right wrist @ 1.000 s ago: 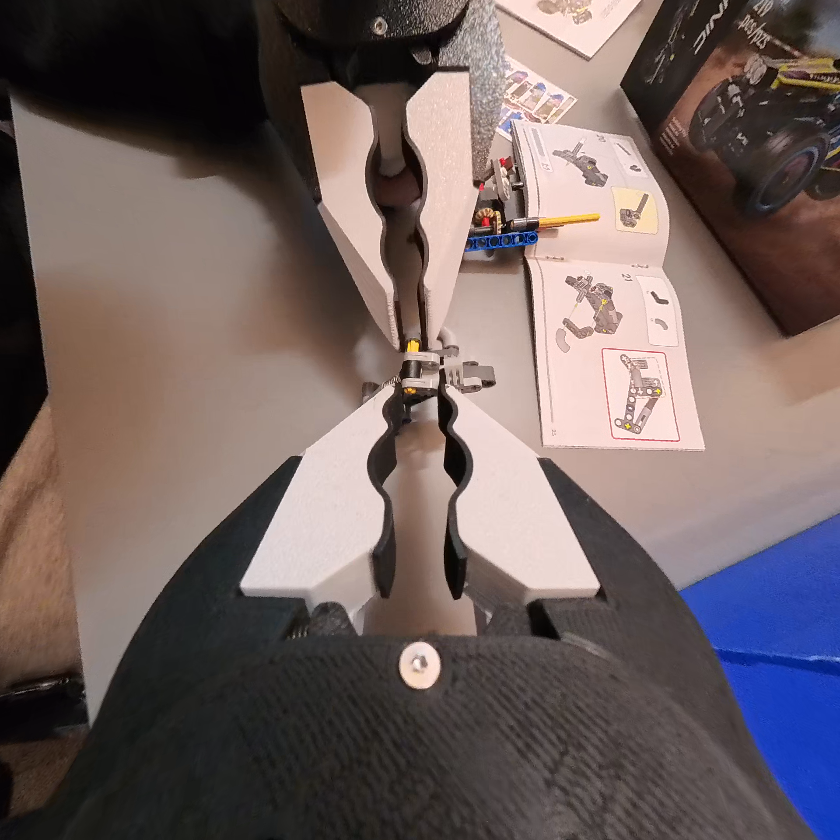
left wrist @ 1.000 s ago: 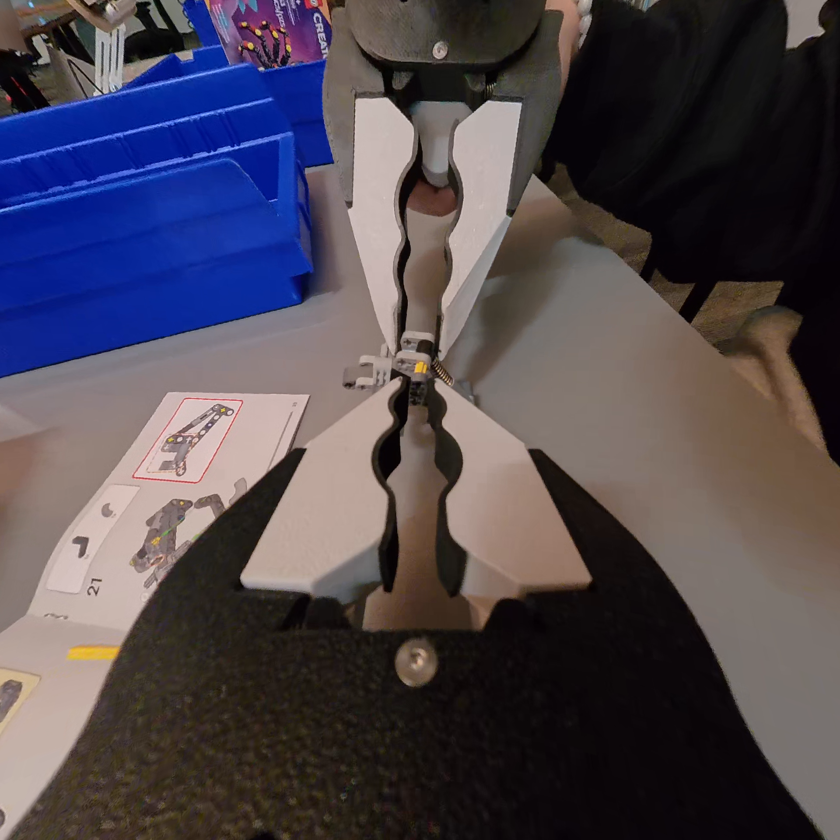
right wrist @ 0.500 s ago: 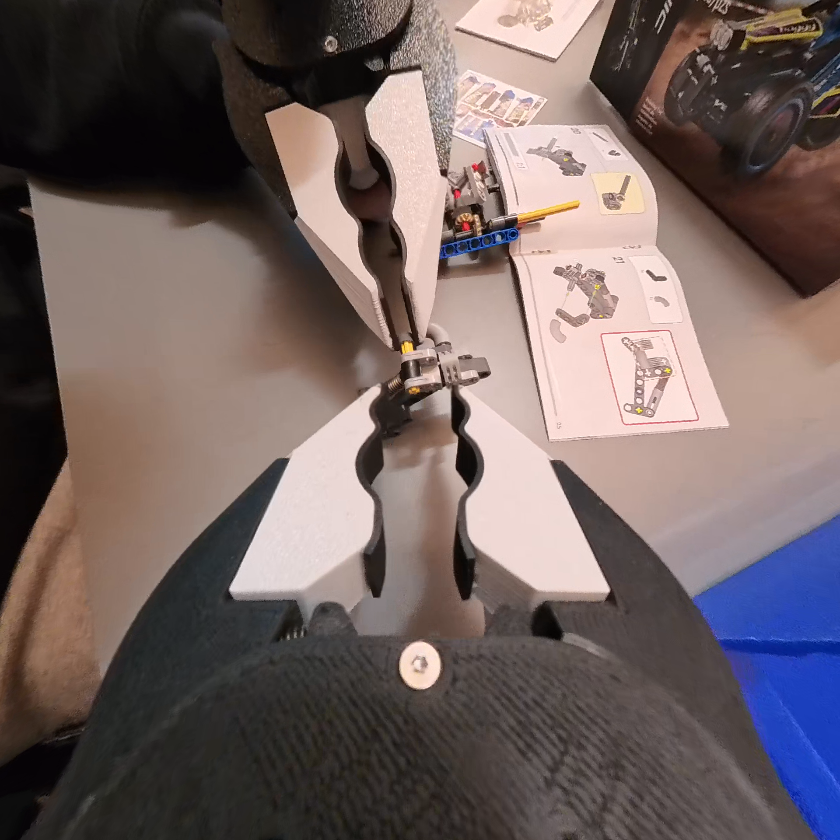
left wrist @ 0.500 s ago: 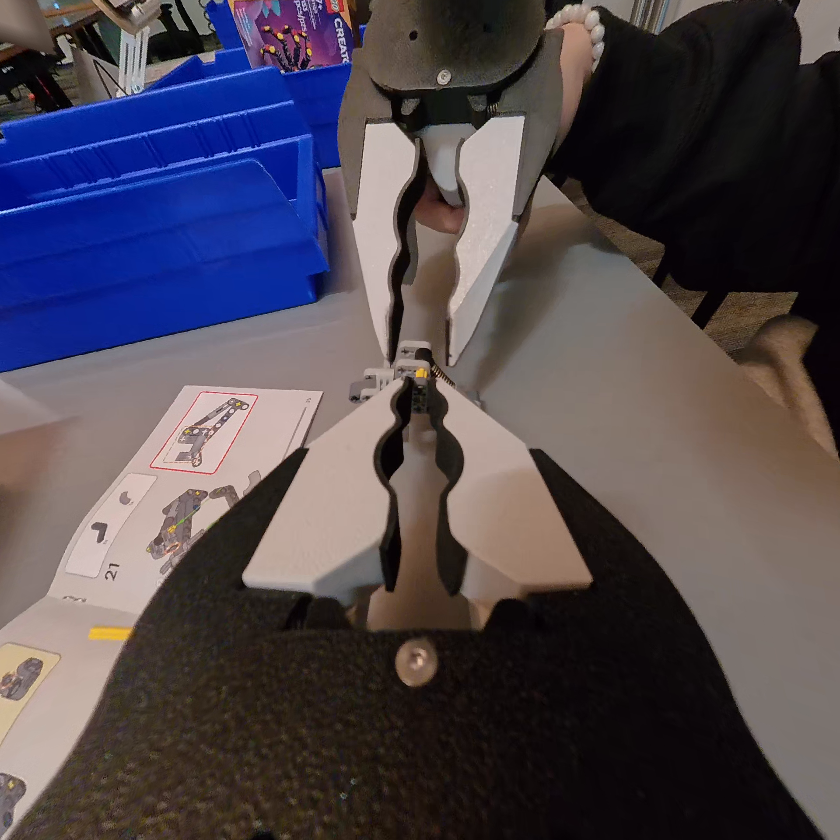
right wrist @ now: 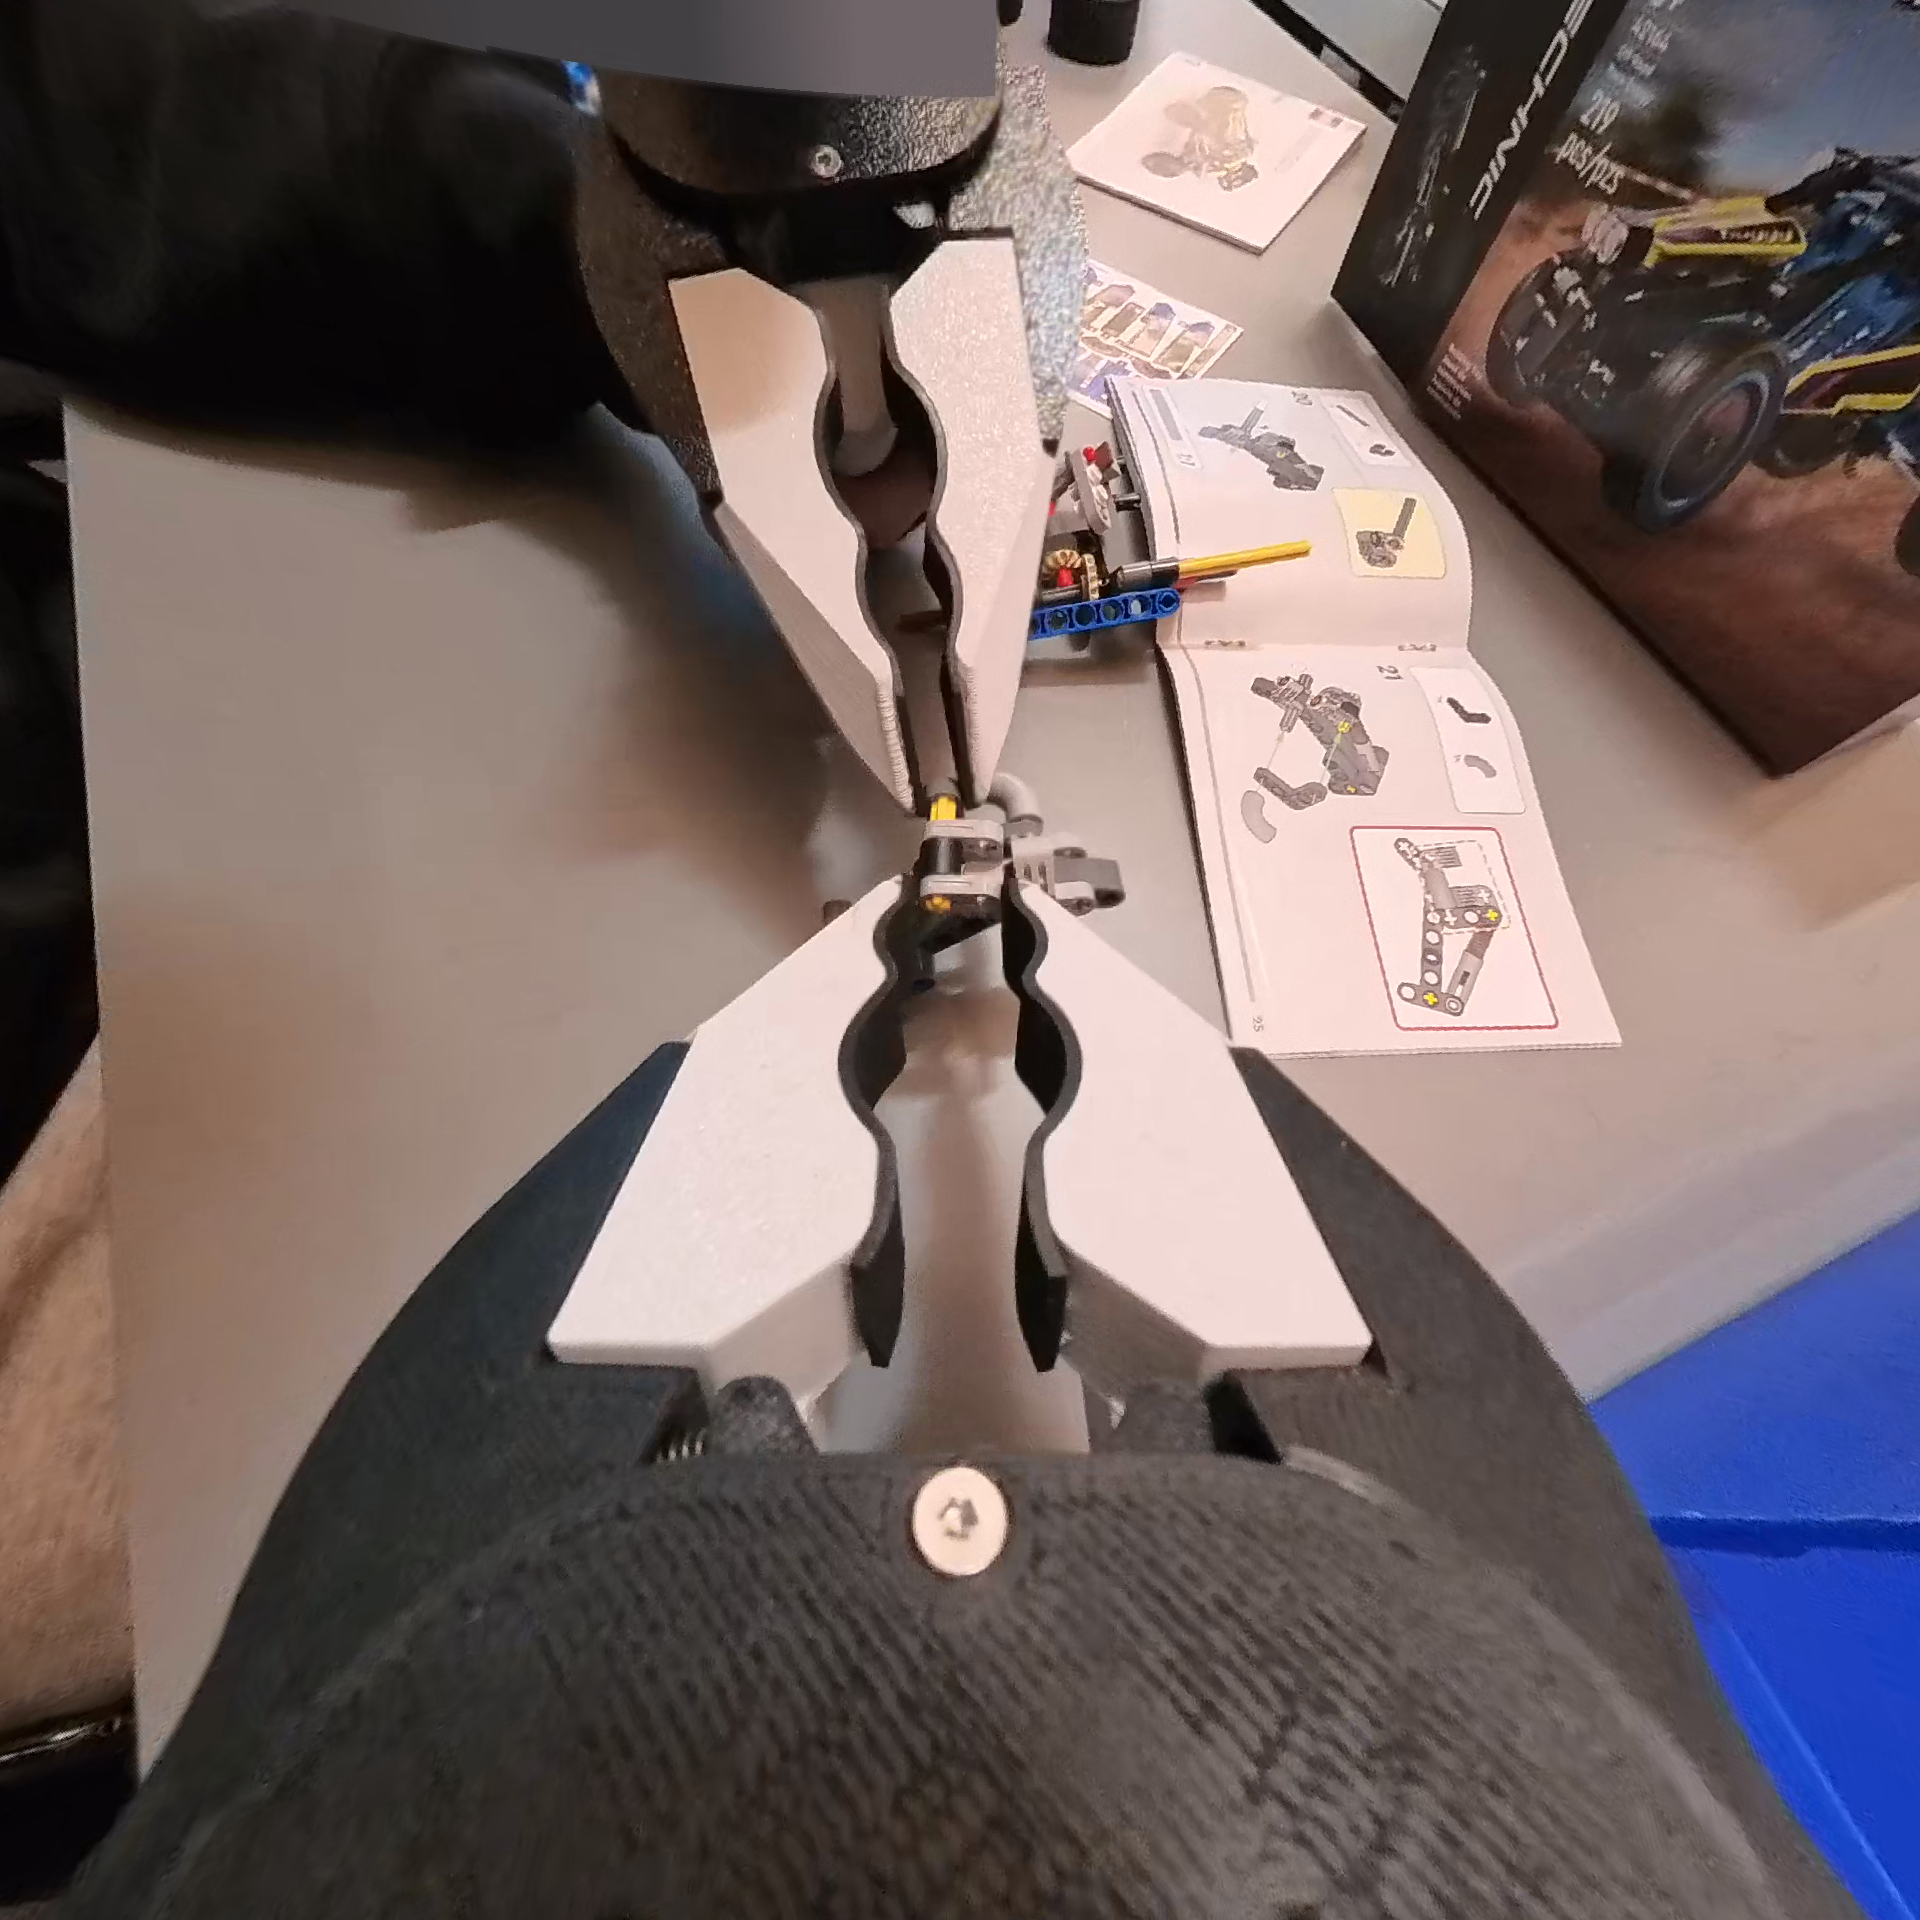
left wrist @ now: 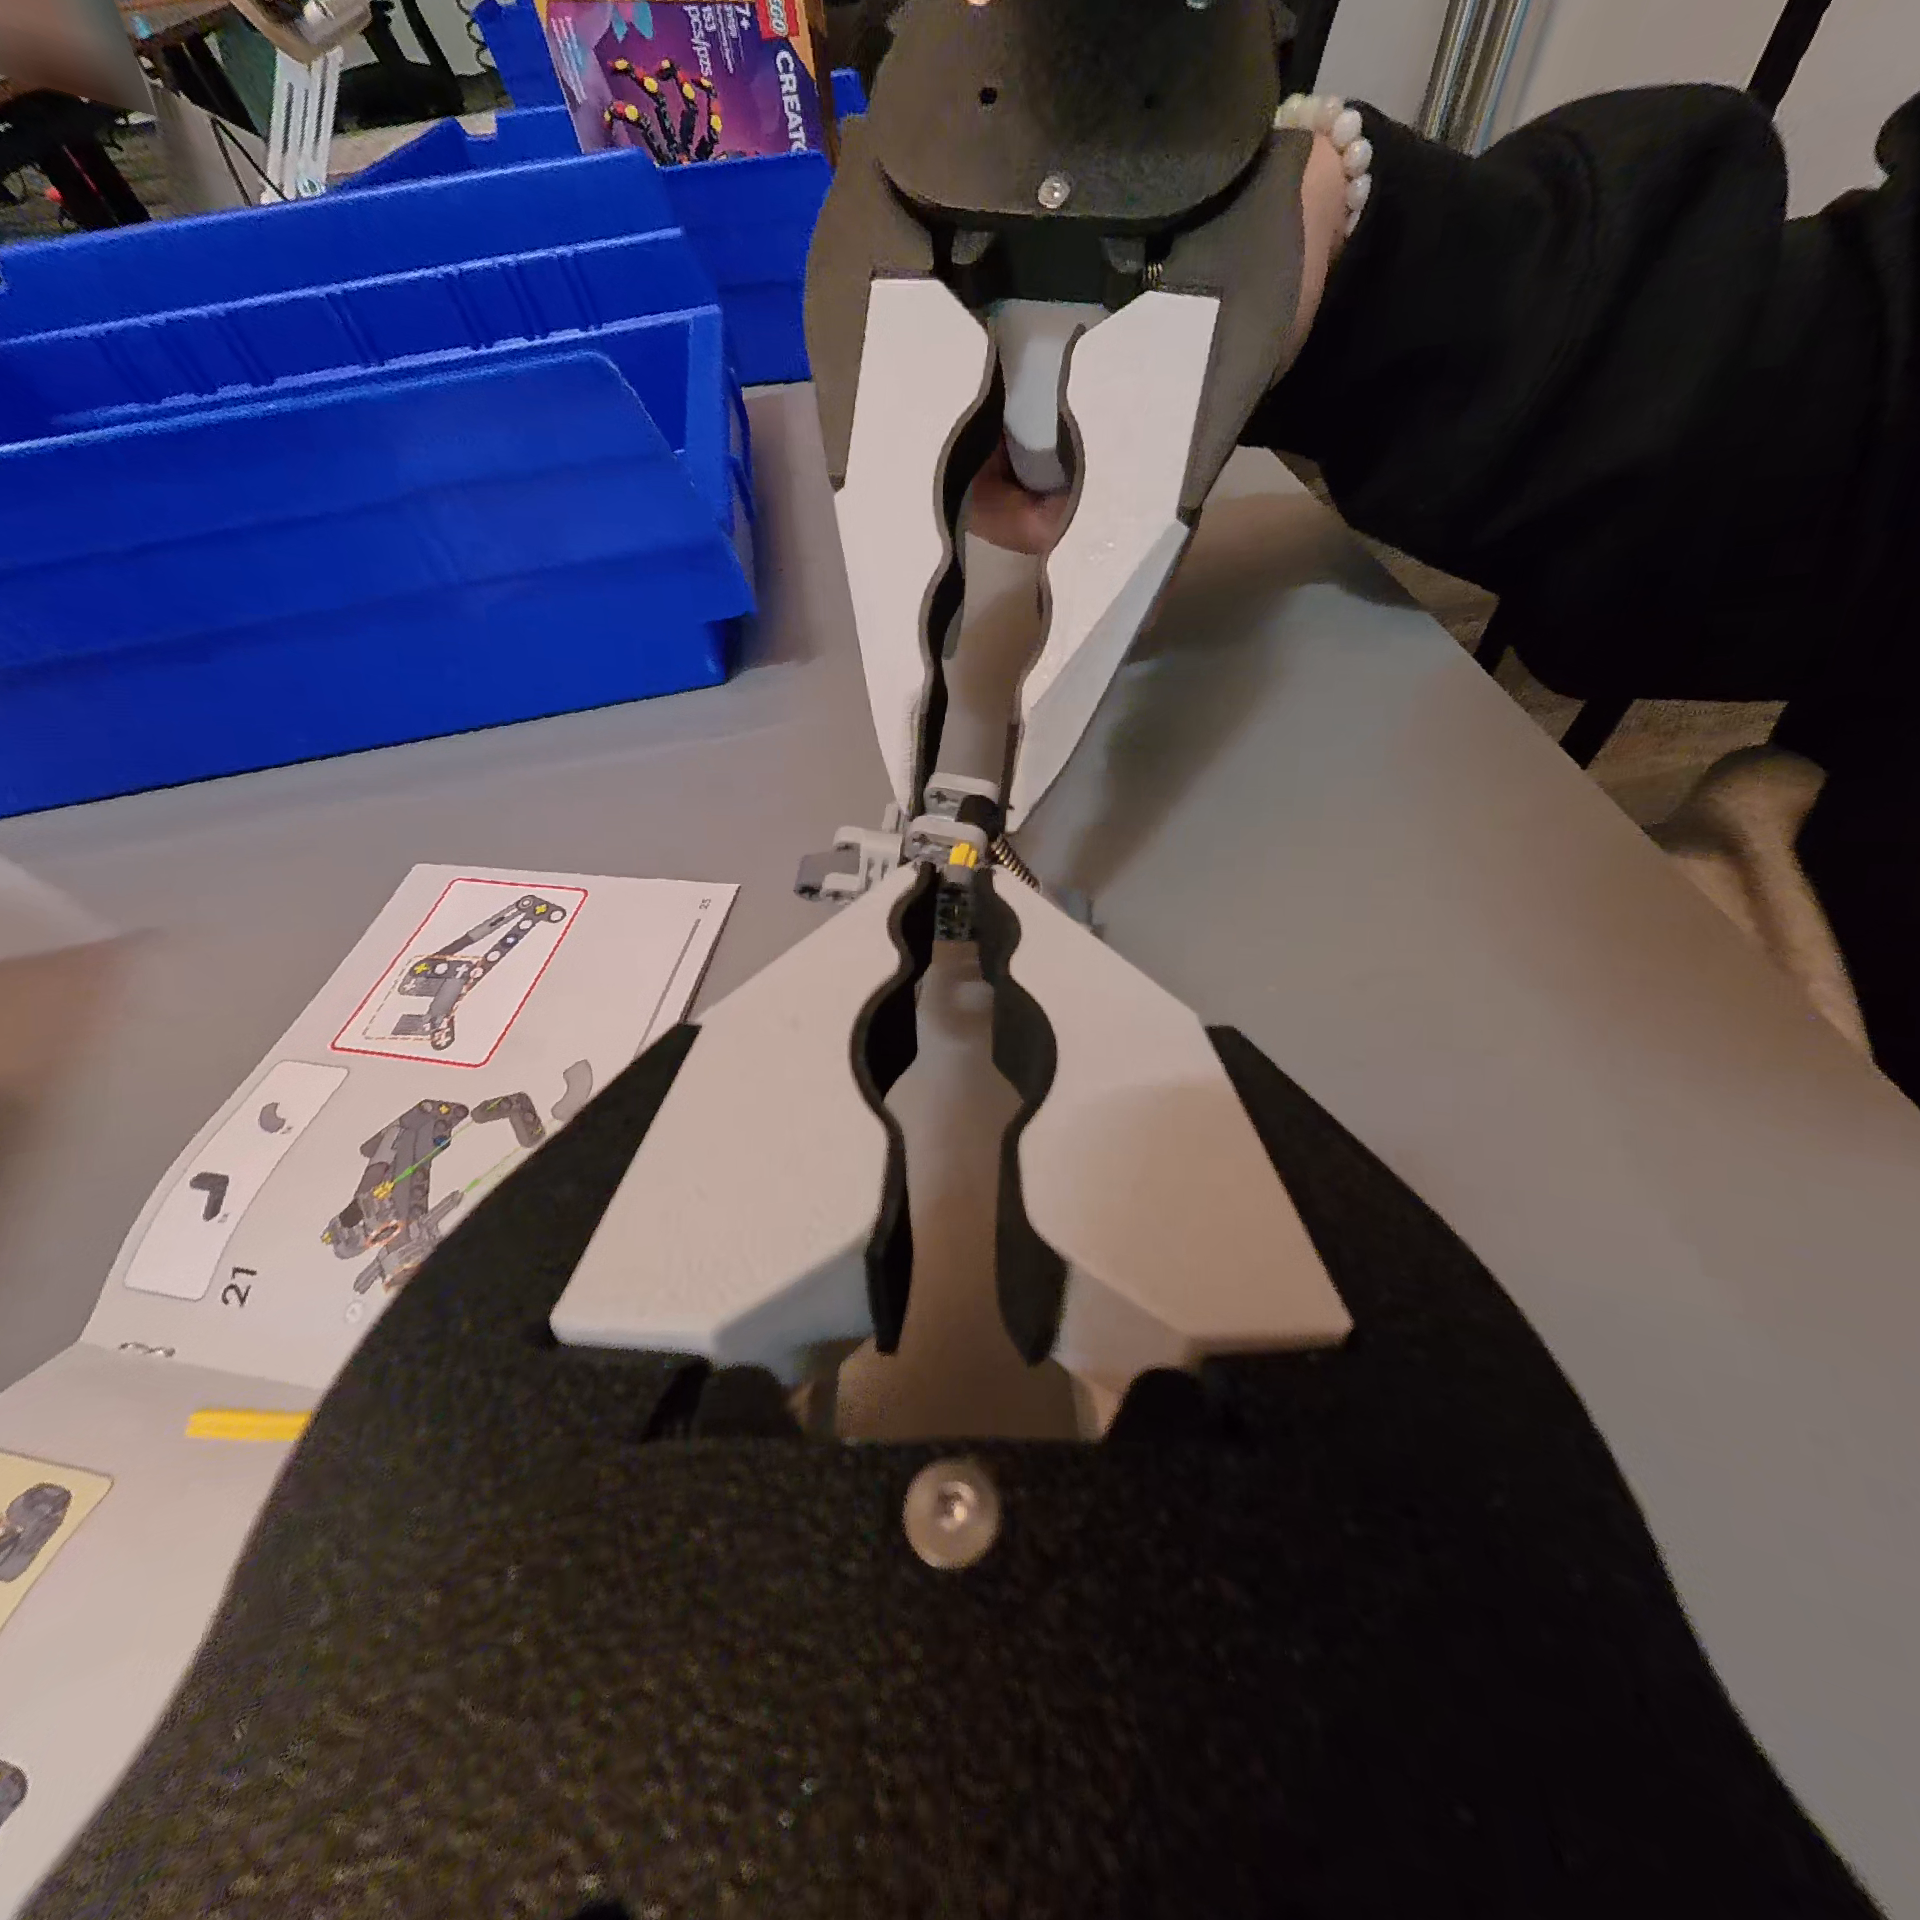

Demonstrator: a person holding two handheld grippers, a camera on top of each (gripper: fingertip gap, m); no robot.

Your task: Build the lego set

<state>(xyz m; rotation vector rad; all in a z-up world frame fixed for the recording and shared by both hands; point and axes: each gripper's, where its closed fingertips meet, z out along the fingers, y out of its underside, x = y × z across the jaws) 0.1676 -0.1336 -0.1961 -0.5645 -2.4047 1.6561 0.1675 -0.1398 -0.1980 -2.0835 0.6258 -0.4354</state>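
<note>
A small grey, black and yellow lego assembly (left wrist: 940, 842) with a spring hangs just above the grey table (left wrist: 1351, 935), held between my two grippers, which face each other tip to tip. My left gripper (left wrist: 949, 906) is shut on its near black end. My right gripper (left wrist: 964, 795) comes from the far side and is shut on its grey end. In the right wrist view the assembly (right wrist: 971, 868) sits between the tips of my right gripper (right wrist: 953, 896), with my left gripper (right wrist: 940, 800) just beyond it. A grey connector arm sticks out sideways.
An open instruction booklet (right wrist: 1382, 831) lies beside the grippers and also shows in the left wrist view (left wrist: 447, 1039). A partial build with a blue beam (right wrist: 1107, 608) and yellow axle (right wrist: 1247, 556), a sticker sheet (right wrist: 1153, 332) and the set box (right wrist: 1683, 312) lie beyond. Blue bins (left wrist: 364, 468) stand on the left. The grippers are tip to tip, or close to it.
Half a second ago my right gripper's jaws were wider and the assembly sat tilted at their left tip. Now they have closed on it again. My left gripper kept its hold.
</note>
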